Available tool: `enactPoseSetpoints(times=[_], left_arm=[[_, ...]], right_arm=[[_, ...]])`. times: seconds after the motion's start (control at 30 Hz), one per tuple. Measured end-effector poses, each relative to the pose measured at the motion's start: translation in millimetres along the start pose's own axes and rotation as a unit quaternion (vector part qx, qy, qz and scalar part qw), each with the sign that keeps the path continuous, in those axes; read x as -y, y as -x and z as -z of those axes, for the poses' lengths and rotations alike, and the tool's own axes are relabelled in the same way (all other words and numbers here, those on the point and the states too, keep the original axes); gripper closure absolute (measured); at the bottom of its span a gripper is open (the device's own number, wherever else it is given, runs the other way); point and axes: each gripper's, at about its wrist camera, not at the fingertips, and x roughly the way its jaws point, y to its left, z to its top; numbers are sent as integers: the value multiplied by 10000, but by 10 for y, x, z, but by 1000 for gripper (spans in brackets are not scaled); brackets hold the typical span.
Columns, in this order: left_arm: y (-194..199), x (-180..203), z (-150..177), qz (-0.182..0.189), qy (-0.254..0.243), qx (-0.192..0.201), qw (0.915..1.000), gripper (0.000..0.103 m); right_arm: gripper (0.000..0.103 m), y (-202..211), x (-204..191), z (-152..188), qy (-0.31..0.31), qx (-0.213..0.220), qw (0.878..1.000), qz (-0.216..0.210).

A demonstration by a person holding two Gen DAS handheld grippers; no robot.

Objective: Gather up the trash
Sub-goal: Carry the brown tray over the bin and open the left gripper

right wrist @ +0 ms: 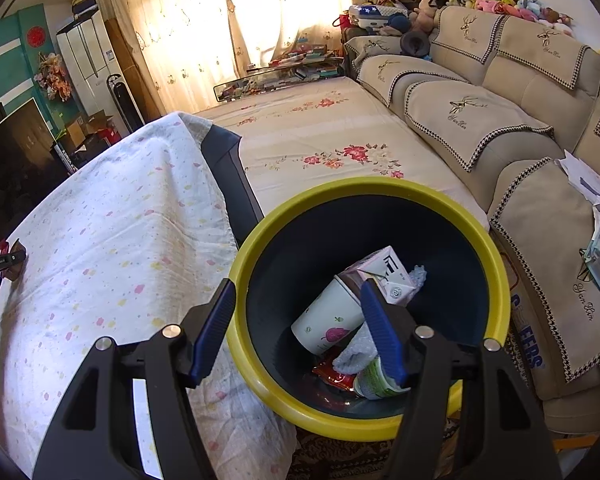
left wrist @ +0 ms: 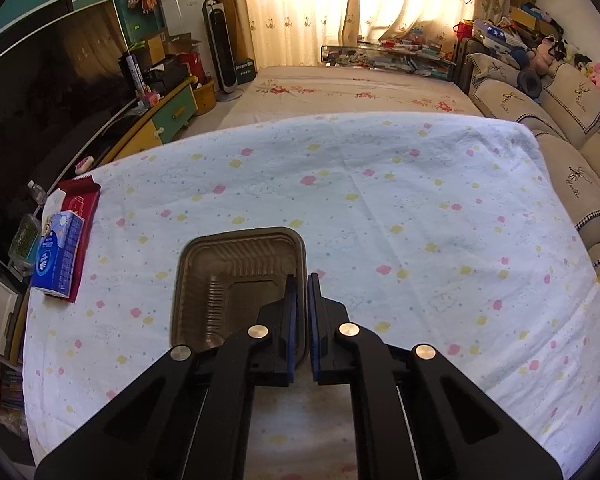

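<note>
In the left wrist view, my left gripper [left wrist: 302, 280] is shut on the right rim of a brown plastic food tray [left wrist: 236, 280], which sits on the flower-print tablecloth [left wrist: 380, 208]. In the right wrist view, my right gripper [right wrist: 298, 288] is open and empty above a dark bin with a yellow rim [right wrist: 260, 236]. The bin holds a white paper cup [right wrist: 328, 320], a white carton [right wrist: 388, 272], a red wrapper [right wrist: 332, 374] and other trash.
A blue tissue pack [left wrist: 58, 256] and a red packet [left wrist: 82, 208] lie at the table's left edge. A beige sofa [right wrist: 500, 120] stands to the right of the bin. A TV [left wrist: 40, 120] stands to the left of the table.
</note>
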Motion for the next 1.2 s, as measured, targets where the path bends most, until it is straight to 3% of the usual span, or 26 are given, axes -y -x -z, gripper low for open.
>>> enactPoseSetpoints(times=[0.17, 0.33, 0.5, 0.7, 0.83, 0.93, 1.07, 1.2], left_arm=[[484, 345, 57, 174, -394, 407, 9982, 97], [1076, 967, 128, 712, -962, 787, 9897, 97], [1608, 1868, 255, 1434, -1641, 1021, 9706, 97], [2005, 2983, 474, 2292, -2399, 976, 9383, 97], [2023, 3686, 639, 2651, -2803, 748, 9195, 97], [1889, 4123, 736, 2846, -2972, 416, 9105, 97], [1509, 4449, 787, 2910, -2987, -66, 9089, 97], [1150, 4622, 819, 2760, -2904, -368, 9155, 97]], right_arm=[[41, 128, 53, 17, -19, 116, 9999, -43], [41, 306, 193, 46, -75, 289, 9996, 20], [41, 513, 463, 106, -235, 452, 9986, 156], [41, 724, 938, 227, -587, 562, 9960, 379], [41, 803, 1203, 314, -816, 584, 9939, 467], [41, 826, 1349, 375, -938, 565, 9929, 465], [41, 828, 1462, 439, -1013, 540, 9924, 439], [41, 806, 1510, 452, -1061, 522, 9922, 400]])
